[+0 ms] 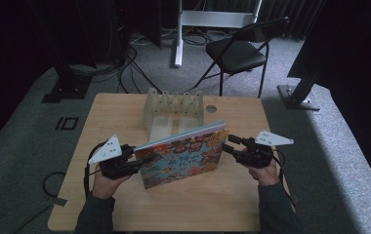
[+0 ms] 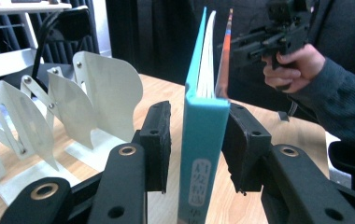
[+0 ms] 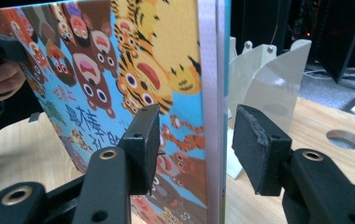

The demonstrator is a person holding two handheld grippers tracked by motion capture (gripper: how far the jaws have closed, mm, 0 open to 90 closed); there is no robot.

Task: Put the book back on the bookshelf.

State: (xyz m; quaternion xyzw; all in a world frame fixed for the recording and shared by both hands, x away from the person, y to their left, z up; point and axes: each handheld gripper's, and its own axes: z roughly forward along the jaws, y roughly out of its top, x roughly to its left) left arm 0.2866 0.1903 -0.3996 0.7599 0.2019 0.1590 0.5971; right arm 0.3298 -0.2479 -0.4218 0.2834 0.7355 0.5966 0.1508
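A picture book [image 1: 183, 158] with a cartoon-animal cover and a teal spine [image 2: 203, 154] stands upright on the wooden table [image 1: 120, 117]. My left gripper [image 1: 144, 158] straddles the spine. In the left gripper view [image 2: 199, 140] the right pad lies against the spine and a small gap shows at the left pad. My right gripper [image 1: 230, 144] reaches to the book's open edge. In the right gripper view [image 3: 196, 149] its pads stand clear of the cover [image 3: 119, 70] and the back on both sides. The right gripper [image 2: 245, 44] also appears beyond the book in the left gripper view.
A white rack [image 1: 174, 109] with several curved dividers stands just behind the book, close to it [image 2: 91, 93] [image 3: 269, 79]. A round hole [image 1: 211, 108] sits in the table beside the rack. A black folding chair [image 1: 242, 48] stands on the floor beyond the table.
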